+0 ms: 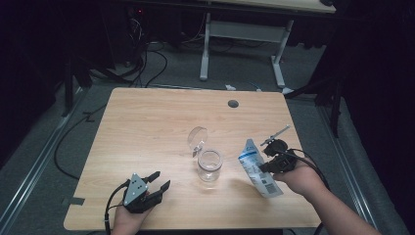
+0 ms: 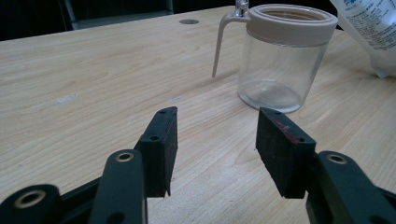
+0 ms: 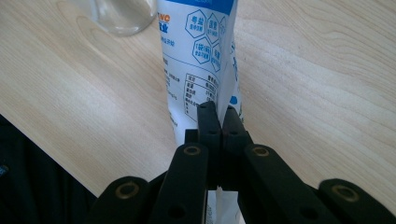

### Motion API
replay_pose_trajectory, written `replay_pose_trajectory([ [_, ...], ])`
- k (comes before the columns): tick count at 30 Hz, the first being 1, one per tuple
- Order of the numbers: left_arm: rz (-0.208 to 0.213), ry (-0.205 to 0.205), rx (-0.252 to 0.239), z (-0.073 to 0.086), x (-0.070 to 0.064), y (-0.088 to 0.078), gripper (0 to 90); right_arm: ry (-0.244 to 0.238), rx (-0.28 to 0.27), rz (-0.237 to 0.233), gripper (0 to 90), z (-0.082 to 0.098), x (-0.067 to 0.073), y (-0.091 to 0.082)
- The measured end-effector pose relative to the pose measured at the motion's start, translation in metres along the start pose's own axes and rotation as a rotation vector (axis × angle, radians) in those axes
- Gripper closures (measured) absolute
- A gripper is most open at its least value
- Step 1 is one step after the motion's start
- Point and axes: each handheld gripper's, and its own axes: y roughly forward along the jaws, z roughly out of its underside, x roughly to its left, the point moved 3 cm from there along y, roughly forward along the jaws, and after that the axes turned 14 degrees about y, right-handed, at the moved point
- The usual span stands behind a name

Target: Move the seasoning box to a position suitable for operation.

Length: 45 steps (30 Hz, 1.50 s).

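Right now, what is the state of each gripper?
Left gripper: open, holding nothing.
Right gripper: closed on the white and blue pouch.

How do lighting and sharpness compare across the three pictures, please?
High view: table lit, surroundings nearly black, slightly soft. Left gripper view: sharp jar, faint shadows under it. Right gripper view: pouch print readable, jar base at the top edge blurred, dark corner lower left.

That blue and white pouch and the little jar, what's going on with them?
A person works at a wooden table with a hand-held gripper in each hand. The right gripper is pinched shut on a blue and white printed pouch, held beside a clear jar whose hinged lid stands open. The left gripper waits open nearby, holding nothing.
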Motion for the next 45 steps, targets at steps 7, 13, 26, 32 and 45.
replay_pose_trajectory([
  [7, 0.002, 0.0, -0.005, 0.0, -0.002, 0.0, 49.0, -0.024, 0.039, 0.009, 90.0, -0.003, 0.004, -0.002],
  [13, 0.003, 0.004, -0.004, 0.0, -0.002, 0.0, 49.0, -0.043, 0.064, 0.013, 90.0, -0.007, 0.008, -0.004],
  [26, 0.016, 0.013, -0.004, 0.0, -0.004, 0.002, 48.9, -0.079, 0.104, 0.028, 89.9, -0.008, 0.009, -0.008],
  [32, 0.039, 0.046, -0.005, -0.003, -0.015, 0.011, 47.5, -0.079, 0.121, 0.045, 90.0, -0.006, 0.012, -0.009],
  [45, 0.169, 0.121, -0.044, -0.031, -0.059, 0.041, 45.2, -0.081, 0.105, 0.039, 90.0, -0.006, 0.022, -0.021],
])
